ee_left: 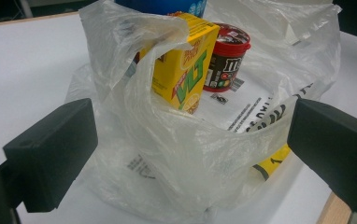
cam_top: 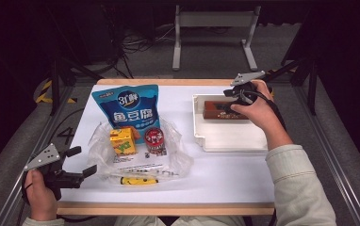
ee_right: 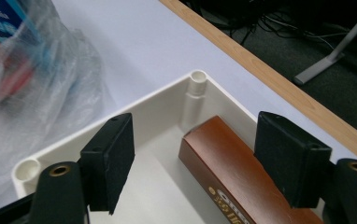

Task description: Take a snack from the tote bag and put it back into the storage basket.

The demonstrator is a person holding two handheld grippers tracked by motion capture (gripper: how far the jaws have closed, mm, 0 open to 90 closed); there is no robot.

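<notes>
A white plastic tray (cam_top: 230,141) sits on the right of the table with a brown box (cam_top: 216,110) lying along its far wall. My right gripper (cam_top: 231,100) hovers over that box. In the right gripper view its jaws (ee_right: 200,154) stand wide, the brown box (ee_right: 232,177) lies below them close to the right pad, and neither pad presses on it. My left gripper (cam_top: 83,160) rests at the front left, open, facing a clear plastic bag (cam_top: 178,155). In the left gripper view the bag (ee_left: 120,56) bulges between the spread jaws (ee_left: 190,154), apart from both pads.
Inside the bag stand a yellow drink carton (ee_left: 186,70) and a red-lidded candy cup (ee_left: 228,56); a yellow item (cam_top: 135,180) lies at its front edge. A blue snack pouch (cam_top: 130,110) lies behind the bag. The table's wooden edge (cam_top: 168,208) runs along the front.
</notes>
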